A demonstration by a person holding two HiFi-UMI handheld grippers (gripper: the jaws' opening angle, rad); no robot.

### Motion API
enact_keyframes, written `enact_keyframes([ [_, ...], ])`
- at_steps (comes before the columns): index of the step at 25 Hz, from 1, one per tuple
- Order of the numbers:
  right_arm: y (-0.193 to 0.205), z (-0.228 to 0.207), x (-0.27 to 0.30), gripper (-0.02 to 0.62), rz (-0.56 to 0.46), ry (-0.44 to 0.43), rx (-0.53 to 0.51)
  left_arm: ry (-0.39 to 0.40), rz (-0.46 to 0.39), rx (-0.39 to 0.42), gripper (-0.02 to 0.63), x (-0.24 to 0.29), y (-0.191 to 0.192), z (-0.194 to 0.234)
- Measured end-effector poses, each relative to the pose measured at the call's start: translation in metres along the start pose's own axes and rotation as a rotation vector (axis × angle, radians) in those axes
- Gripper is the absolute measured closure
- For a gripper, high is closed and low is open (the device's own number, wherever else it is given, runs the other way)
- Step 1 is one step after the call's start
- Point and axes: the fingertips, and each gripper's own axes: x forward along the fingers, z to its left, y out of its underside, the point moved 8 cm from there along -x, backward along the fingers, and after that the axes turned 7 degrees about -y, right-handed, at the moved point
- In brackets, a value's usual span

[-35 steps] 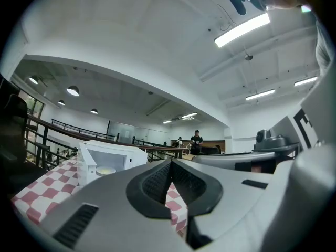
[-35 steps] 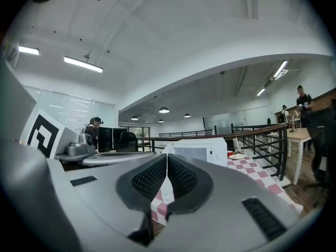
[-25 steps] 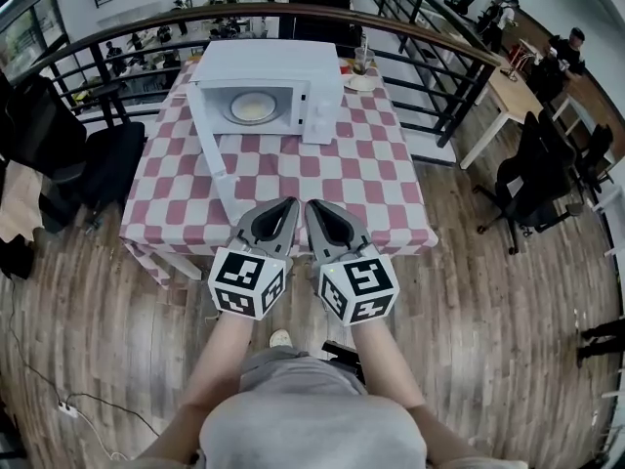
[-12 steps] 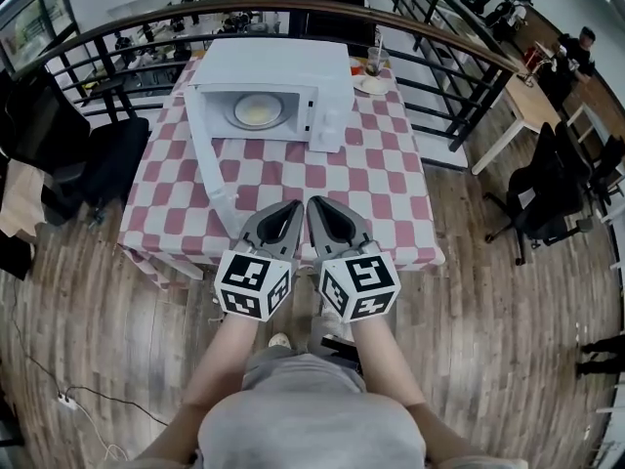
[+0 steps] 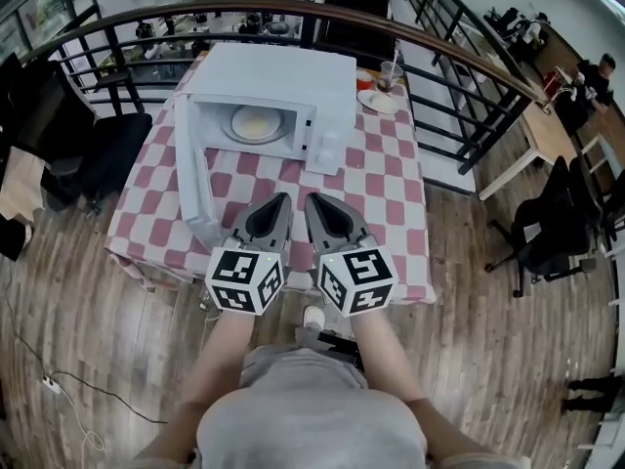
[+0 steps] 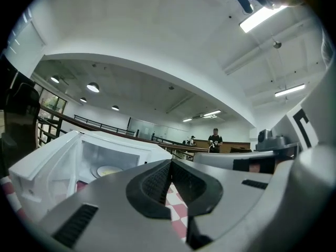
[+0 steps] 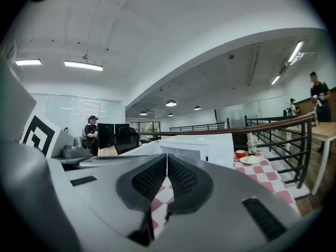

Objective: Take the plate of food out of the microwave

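Observation:
A white microwave (image 5: 278, 91) stands at the far side of a red-and-white checked table (image 5: 381, 189), its door (image 5: 187, 179) swung open to the left. Inside it lies a plate of food (image 5: 256, 123), pale with a yellow patch; the left gripper view shows the plate (image 6: 107, 170) too. My left gripper (image 5: 281, 203) and right gripper (image 5: 314, 205) hover side by side over the table's near edge, well short of the microwave. Both are shut with nothing between the jaws.
At the table's far right corner stand a small plate (image 5: 374, 101) and a cup (image 5: 391, 72). A curved dark railing (image 5: 430, 27) runs behind the table. A black chair (image 5: 103, 154) stands to the left, wooden floor all round.
The view has drawn closer to the table. Both grippers now hang over its near edge, still shut and side by side.

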Motion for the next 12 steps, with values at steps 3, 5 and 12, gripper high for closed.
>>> enact_keyframes([
  [3, -0.003, -0.018, 0.01, 0.568, 0.006, -0.029, -0.003, -0.027, -0.004, -0.004, 0.604, 0.016, -0.002, 0.001],
  [5, -0.004, -0.027, 0.017, 0.568, 0.01, -0.051, -0.012, -0.044, -0.004, -0.012, 0.604, 0.025, -0.002, 0.002],
  [12, 0.0, -0.064, 0.037, 0.569, 0.03, -0.115, -0.015, -0.127, 0.006, -0.015, 0.604, 0.059, 0.003, 0.006],
])
